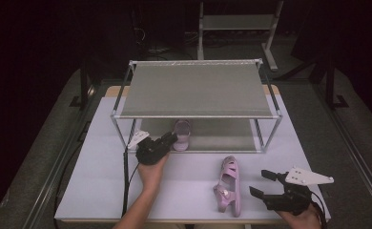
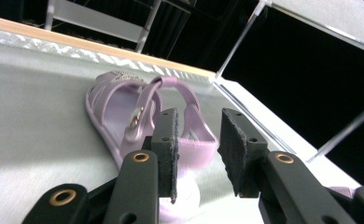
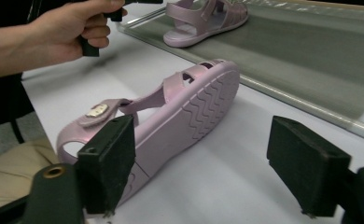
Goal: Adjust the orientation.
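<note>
Placement of one pink strapped plastic sandal (image 2: 143,121) on the grey two-tier metal rack's (image 1: 196,90) lower shelf looks finished; left gripper (image 2: 196,149), slightly parted, holds nothing. Right gripper (image 3: 201,168), wide open and empty, must next straddle second pink sandal (image 3: 171,116), lying sideways on white table (image 1: 93,181).

Black jaws with brass-ringed screw holes and rough dark pads (image 2: 238,149) are carried by each gripper. A grey three-cornered plate (image 1: 310,177) is mounted atop the right gripper (image 1: 265,183).
</note>
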A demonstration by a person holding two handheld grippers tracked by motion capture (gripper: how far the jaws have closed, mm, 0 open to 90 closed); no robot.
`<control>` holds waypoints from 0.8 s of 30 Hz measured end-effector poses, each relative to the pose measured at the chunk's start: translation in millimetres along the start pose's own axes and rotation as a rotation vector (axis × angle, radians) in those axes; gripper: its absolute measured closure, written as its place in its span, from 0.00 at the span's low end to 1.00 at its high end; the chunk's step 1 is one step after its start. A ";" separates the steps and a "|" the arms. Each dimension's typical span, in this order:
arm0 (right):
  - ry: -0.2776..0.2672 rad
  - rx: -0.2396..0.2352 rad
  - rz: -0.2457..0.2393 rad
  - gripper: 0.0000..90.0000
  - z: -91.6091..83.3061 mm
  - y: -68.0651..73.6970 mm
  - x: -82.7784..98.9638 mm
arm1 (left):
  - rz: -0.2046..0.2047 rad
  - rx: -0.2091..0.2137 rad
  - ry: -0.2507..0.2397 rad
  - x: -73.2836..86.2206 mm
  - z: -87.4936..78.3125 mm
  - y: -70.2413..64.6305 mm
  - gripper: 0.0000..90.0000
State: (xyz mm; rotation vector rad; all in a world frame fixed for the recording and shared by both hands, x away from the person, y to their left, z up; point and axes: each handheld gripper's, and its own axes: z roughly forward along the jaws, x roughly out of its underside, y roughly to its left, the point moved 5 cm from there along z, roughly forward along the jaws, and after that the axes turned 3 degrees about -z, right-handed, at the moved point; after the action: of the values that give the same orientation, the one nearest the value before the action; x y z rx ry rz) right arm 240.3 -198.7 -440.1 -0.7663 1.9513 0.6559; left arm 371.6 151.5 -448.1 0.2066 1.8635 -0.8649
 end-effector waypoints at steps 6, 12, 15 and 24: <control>-0.013 -0.056 0.003 0.47 0.0 4.6 -4.2 | -0.003 0.040 -0.002 -0.9 -20.5 -6.6 0.71; 0.029 -0.125 0.012 0.78 8.2 16.3 -7.7 | 0.028 0.049 0.016 -1.4 -37.2 -7.8 0.67; 0.038 -0.144 -0.012 0.84 13.6 24.1 -10.8 | 0.050 0.058 0.025 -2.7 -43.9 -9.5 0.65; 0.084 -0.175 -0.051 0.88 28.7 38.2 -13.3 | 0.093 0.072 0.037 -2.5 -68.3 -10.0 0.62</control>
State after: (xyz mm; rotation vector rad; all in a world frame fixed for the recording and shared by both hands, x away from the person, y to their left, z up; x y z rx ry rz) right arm 233.4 -149.8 -435.8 -0.9613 1.9617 0.7817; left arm 317.6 188.9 -426.6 0.3536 1.8433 -0.8696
